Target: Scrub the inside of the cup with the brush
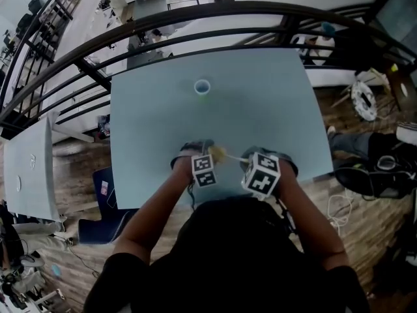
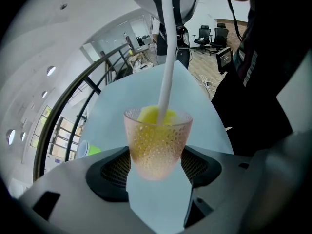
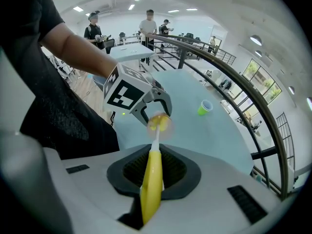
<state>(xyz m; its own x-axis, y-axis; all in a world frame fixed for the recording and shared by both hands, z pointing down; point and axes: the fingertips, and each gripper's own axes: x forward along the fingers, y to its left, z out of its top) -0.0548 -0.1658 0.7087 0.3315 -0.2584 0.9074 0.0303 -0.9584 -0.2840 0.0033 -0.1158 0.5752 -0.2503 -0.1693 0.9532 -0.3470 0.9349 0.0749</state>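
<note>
My left gripper is shut on a clear pinkish dimpled cup, held upright just above the pale blue table. The brush has a yellow handle, a white stem and a yellow sponge head that sits inside the cup. My right gripper is shut on the brush handle. In the right gripper view the cup hangs between the left gripper's fingers. In the head view both grippers are close together at the table's near edge.
A small green cup with a blue rim lies on the far middle of the table, also seen as a small green cup in the right gripper view. A dark curved railing runs behind the table. People stand in the far background.
</note>
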